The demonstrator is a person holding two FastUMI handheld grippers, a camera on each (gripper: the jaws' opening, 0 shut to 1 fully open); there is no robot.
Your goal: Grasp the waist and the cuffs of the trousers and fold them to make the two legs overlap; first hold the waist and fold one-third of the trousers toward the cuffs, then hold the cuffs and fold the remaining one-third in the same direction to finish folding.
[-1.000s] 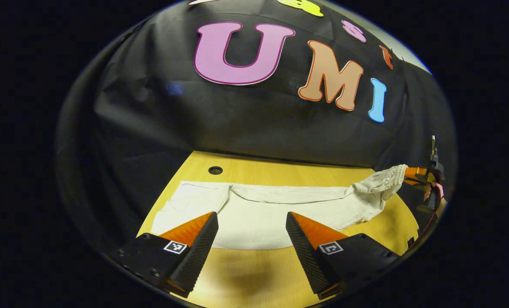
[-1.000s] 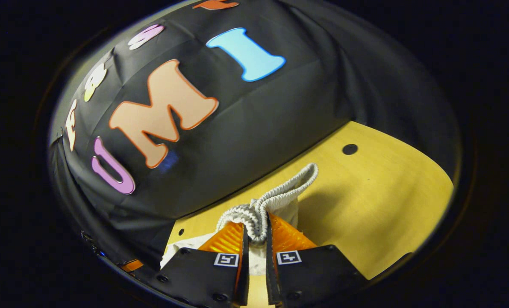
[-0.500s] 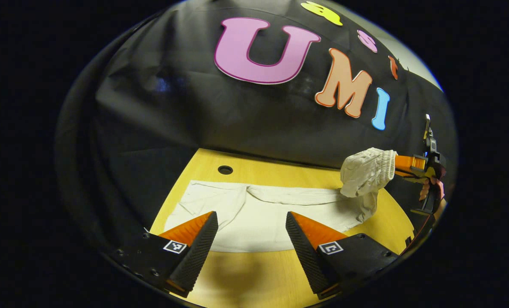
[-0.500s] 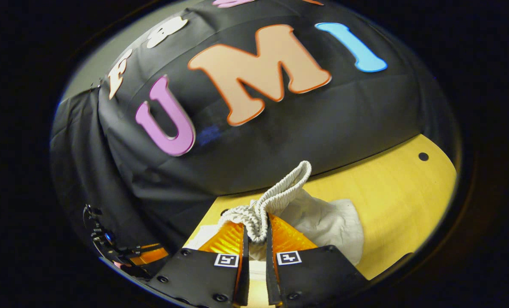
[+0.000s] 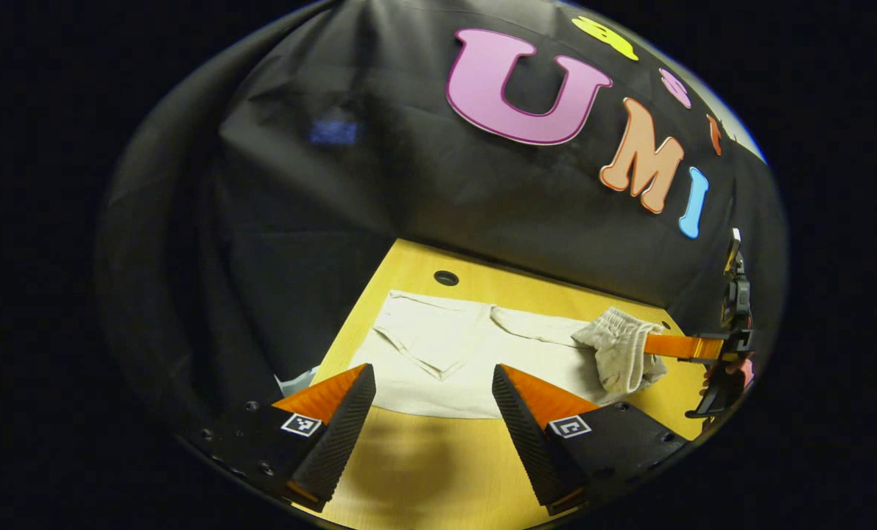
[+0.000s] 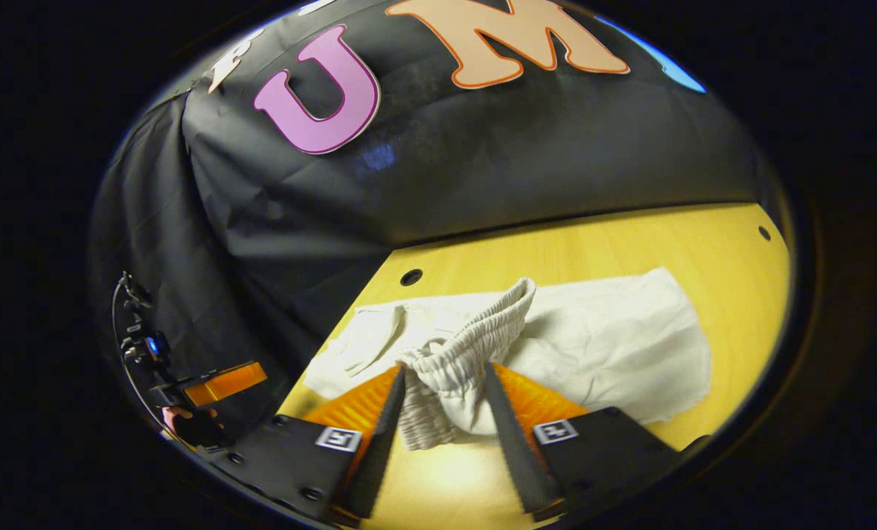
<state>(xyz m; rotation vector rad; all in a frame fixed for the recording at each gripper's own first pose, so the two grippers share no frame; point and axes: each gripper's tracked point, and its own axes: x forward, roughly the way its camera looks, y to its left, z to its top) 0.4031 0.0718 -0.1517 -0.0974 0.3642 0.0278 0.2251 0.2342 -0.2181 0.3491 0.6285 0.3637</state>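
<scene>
White trousers (image 5: 438,353) lie flat on the yellow wooden table (image 5: 423,471), cuff end toward the left in the left gripper view. Their elastic waist (image 6: 475,342) is folded back over the legs and rests bunched on the cloth. My right gripper (image 6: 444,370) is low over the table, open, with the waist bunch lying loosely between its fingers. It also appears far right in the left gripper view, as the right gripper (image 5: 677,346) beside the waist bunch (image 5: 618,346). My left gripper (image 5: 432,372) hovers open above the near edge of the trousers, holding nothing.
The table has small round holes (image 5: 445,277) (image 6: 763,232) near its back edge, right under the black cloth wall (image 5: 409,184). A hand (image 6: 188,423) holds the left gripper (image 6: 224,383) at the table's left end. Bare wood lies in front of the trousers.
The right gripper carried the waist up and over toward the cuffs, lowered it onto the legs and opened its fingers. The left gripper drifted sideways, staying open.
</scene>
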